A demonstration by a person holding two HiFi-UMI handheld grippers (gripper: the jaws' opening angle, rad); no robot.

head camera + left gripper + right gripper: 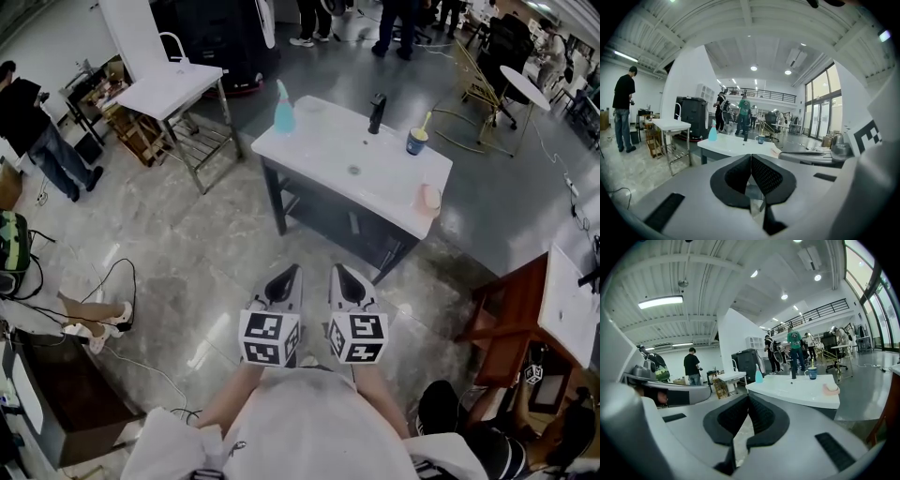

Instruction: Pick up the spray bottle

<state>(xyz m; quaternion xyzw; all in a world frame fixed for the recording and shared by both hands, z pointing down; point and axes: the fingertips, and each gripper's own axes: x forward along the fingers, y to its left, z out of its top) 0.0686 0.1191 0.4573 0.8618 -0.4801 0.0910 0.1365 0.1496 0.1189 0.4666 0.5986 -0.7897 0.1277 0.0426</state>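
A light blue spray bottle (283,112) stands upright at the far left corner of a white sink counter (319,150). It also shows in the left gripper view as a small blue spray bottle (713,133), and in the right gripper view as the spray bottle (759,374). My left gripper (287,273) and right gripper (340,271) hang side by side over the floor, well short of the counter. Both are shut with nothing between the jaws.
On the counter stand a black faucet (377,112), a blue cup (417,141) and a pink dish (428,198). A white metal table (173,89) stands to the left, a wooden cabinet (511,319) to the right. Cables (122,281) trail on the floor. People stand around the room.
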